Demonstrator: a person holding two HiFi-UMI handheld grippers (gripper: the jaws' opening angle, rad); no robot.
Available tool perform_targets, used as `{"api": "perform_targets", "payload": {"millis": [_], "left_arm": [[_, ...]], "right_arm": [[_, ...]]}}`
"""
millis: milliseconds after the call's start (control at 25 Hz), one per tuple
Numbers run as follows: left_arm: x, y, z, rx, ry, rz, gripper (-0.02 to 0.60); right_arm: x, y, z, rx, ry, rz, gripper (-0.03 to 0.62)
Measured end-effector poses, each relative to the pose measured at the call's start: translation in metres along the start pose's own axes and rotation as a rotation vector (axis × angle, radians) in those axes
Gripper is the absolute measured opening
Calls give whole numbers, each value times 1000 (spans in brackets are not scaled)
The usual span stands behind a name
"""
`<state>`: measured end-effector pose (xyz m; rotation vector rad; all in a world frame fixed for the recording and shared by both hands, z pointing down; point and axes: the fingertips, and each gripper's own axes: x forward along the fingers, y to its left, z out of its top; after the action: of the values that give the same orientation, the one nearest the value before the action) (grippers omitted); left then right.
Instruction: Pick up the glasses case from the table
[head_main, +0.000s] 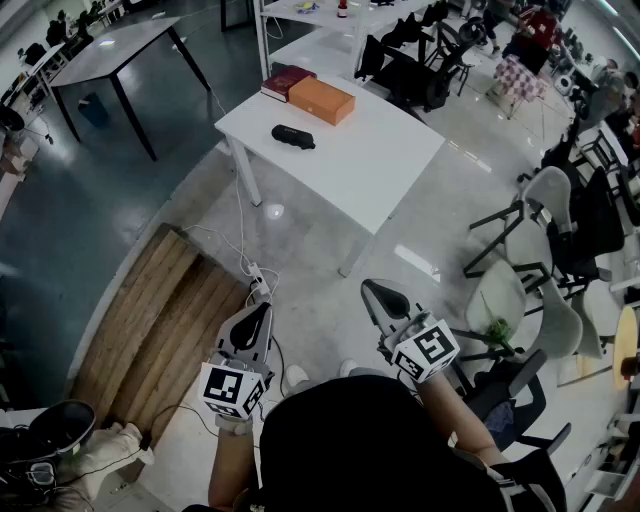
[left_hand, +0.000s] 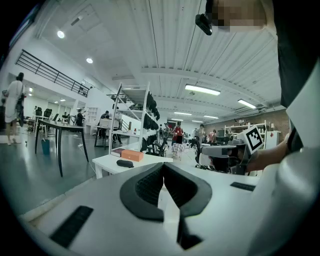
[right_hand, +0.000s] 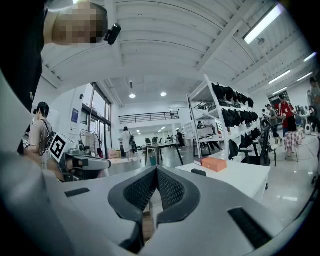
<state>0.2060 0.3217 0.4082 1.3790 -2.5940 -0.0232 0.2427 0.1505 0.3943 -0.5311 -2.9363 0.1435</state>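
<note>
We have not begun the pick. Our left gripper (head_main: 262, 310) hangs well short of the white table (head_main: 380, 170), jaws pressed together on nothing. The glasses case (head_main: 293, 137), a dark rounded oblong, lies untouched on the smooth tabletop, near a boxy orange carton (head_main: 321, 100). Our right gripper (head_main: 372, 291) is likewise closed and empty. Approach, opening and grasp all remain.

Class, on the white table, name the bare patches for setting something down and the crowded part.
Bare: the half of the white table right of the glasses case and orange box. Crowded: the far-left corner, where the book, box and case sit.
</note>
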Motion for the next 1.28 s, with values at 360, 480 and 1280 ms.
{"api": "perform_targets", "payload": {"millis": [360, 480, 1280], "left_arm": [[-28, 33, -7, -9, -4, -22, 18], [-36, 50, -13, -19, 1, -28, 18], [79, 139, -18, -31, 54, -53, 18]], "right_arm": [[30, 38, -4, -7, 6, -11, 28], [42, 48, -4, 12, -12, -16, 29], [155, -52, -5, 43, 26, -60, 29]]}}
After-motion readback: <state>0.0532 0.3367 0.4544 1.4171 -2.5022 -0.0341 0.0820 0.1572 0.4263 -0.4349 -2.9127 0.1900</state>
